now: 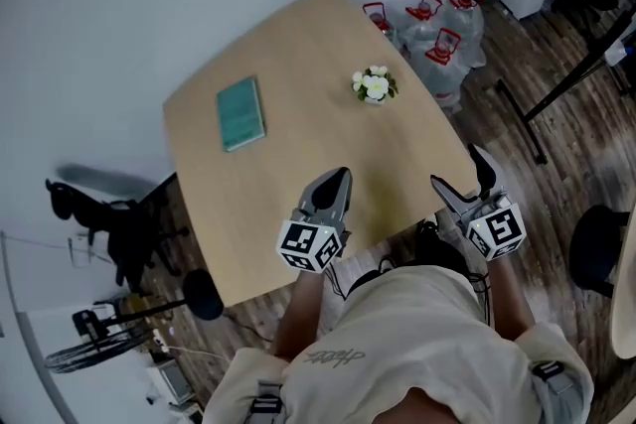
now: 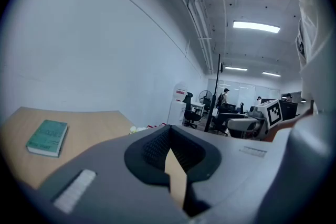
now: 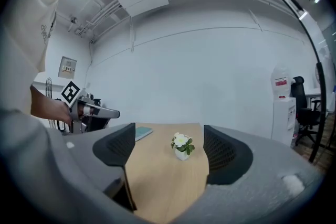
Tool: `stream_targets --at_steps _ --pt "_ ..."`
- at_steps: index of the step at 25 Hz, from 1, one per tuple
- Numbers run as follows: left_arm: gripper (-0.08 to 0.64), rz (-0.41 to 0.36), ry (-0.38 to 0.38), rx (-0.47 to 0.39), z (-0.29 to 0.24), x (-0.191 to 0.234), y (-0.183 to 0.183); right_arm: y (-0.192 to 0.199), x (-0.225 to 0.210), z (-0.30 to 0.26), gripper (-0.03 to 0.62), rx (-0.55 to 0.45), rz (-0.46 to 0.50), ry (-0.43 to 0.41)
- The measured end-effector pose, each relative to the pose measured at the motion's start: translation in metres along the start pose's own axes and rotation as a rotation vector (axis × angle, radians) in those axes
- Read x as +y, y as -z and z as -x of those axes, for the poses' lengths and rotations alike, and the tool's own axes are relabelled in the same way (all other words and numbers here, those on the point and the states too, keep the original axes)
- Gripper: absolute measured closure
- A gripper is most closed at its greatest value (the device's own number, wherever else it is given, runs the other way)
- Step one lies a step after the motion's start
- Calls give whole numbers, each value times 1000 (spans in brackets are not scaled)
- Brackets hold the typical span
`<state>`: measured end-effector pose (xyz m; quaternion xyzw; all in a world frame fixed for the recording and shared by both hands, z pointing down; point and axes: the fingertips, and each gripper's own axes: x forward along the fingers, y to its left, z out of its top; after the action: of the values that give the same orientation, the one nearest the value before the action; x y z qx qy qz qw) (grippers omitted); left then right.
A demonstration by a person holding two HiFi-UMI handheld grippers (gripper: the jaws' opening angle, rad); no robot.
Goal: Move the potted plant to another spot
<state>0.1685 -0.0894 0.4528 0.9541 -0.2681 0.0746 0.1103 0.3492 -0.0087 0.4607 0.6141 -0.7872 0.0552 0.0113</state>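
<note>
The potted plant (image 1: 375, 85), white flowers and green leaves in a small white pot, stands on the far right part of the wooden table (image 1: 298, 65). My left gripper (image 1: 340, 178) hovers over the table's near edge with its jaws shut and nothing held. My right gripper (image 1: 464, 178) is open and empty, just off the table's near right corner. In the right gripper view the plant (image 3: 182, 145) shows some way ahead, framed by the open jaws of the right gripper (image 3: 169, 157). In the left gripper view the left gripper (image 2: 170, 153) has its pads closed to a narrow wedge.
A teal book (image 1: 240, 113) lies on the table's left part, also visible as the book (image 2: 48, 137). Water jugs with red handles (image 1: 437, 35) crowd the floor beyond the far right edge. A black stand (image 1: 556, 94) and a chair (image 1: 596, 248) are on the right; dark equipment (image 1: 109, 223) sits left.
</note>
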Motion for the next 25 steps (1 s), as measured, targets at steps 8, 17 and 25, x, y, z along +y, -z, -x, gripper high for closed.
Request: stream_targets --at_steps 8,17,25 --pt "541 -14 -133 -13 -28 12 -21 -16 -44 -37 190 -19 3 -136" --pt "541 28 -272 11 -36 20 -17 1 -61 -87 190 53 -41 -294" --pt "541 70 -292 14 -28 41 -2 11 -35 -122 190 118 -7 -360"
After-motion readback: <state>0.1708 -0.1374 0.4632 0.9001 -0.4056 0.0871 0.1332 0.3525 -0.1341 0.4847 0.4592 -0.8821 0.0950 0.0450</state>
